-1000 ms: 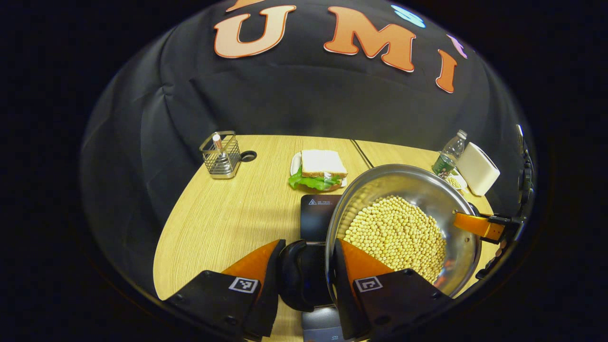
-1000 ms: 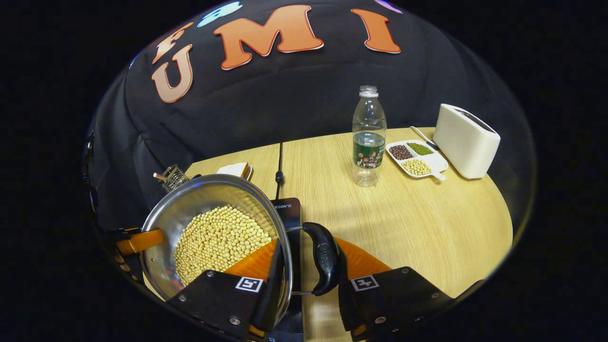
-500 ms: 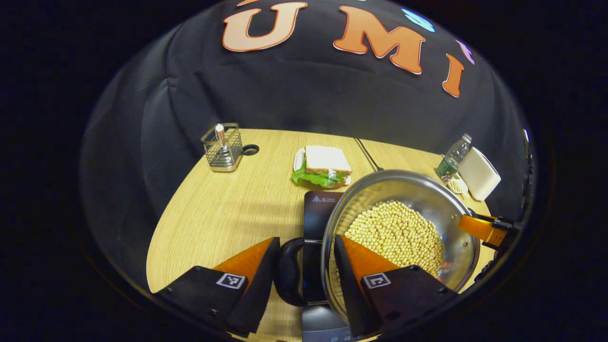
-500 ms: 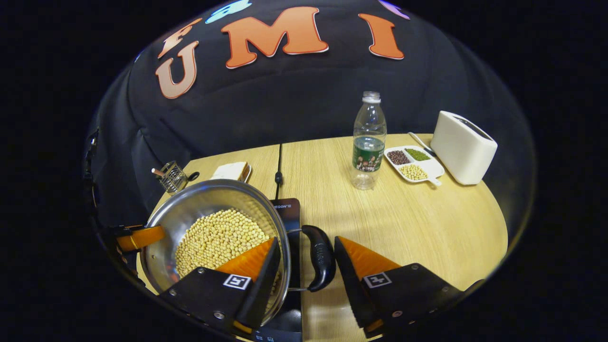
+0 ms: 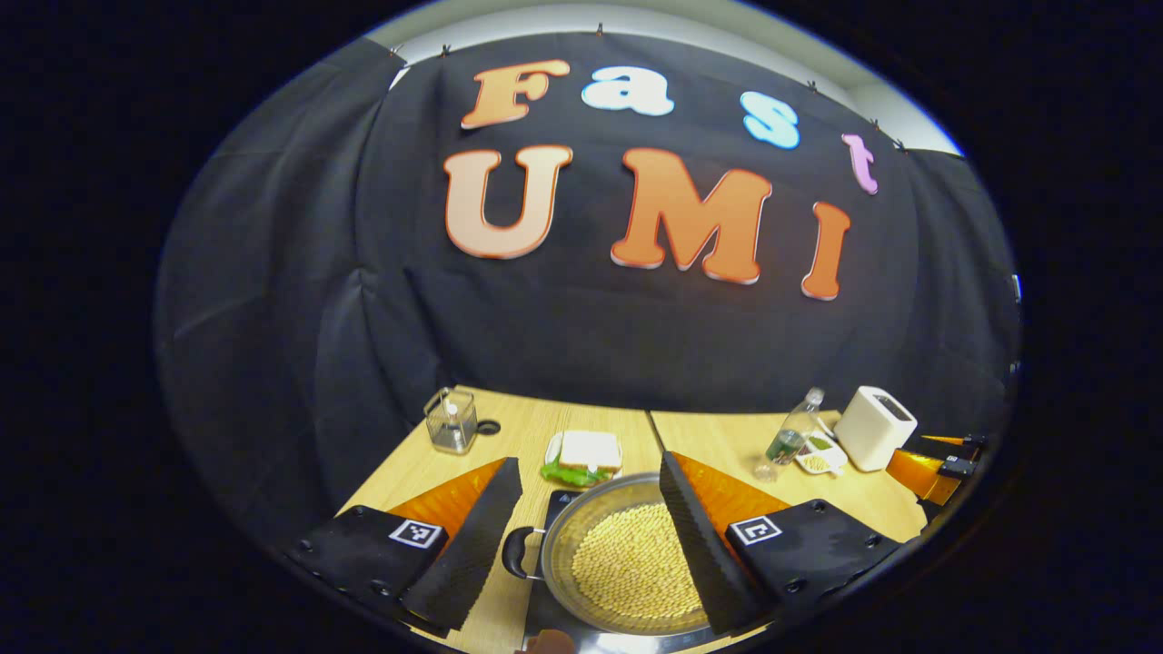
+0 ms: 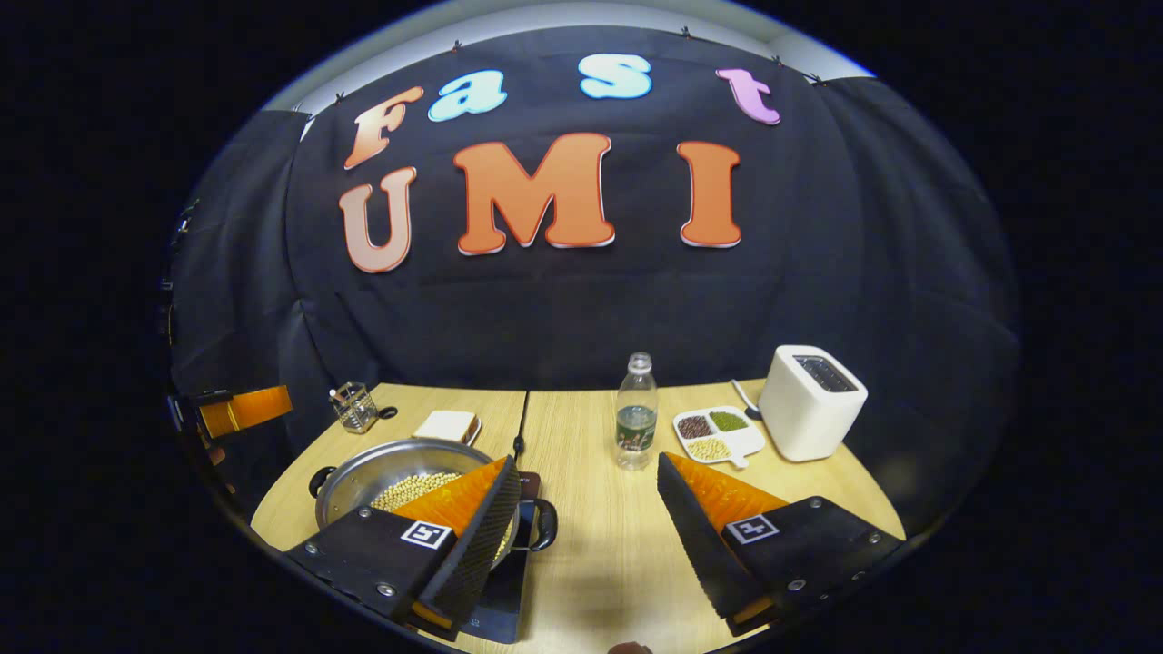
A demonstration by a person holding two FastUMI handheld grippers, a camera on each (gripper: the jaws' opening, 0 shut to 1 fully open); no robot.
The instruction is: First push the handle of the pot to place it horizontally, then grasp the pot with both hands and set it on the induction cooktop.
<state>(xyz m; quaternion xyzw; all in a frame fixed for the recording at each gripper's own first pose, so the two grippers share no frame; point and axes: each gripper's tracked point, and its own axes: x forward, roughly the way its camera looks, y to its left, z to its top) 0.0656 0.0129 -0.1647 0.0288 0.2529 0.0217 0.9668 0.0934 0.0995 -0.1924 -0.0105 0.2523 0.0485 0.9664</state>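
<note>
I am viewing a round, shiny stainless-steel pot [image 5: 627, 563] holding pale yellow beans [image 5: 636, 568]; it is sitting on the flat black induction cooktop [image 6: 504, 590] on the wood-grain table [image 6: 600, 545]. Its two black loop handles are lying level, one on each side [image 5: 516, 552] [image 6: 543, 525], so the handle axis is running side to side across the table. I am holding the left gripper [image 5: 591, 536] and right gripper [image 6: 586, 536] raised above the table, ribbed orange-and-black fingers spread wide and gripping nothing.
</note>
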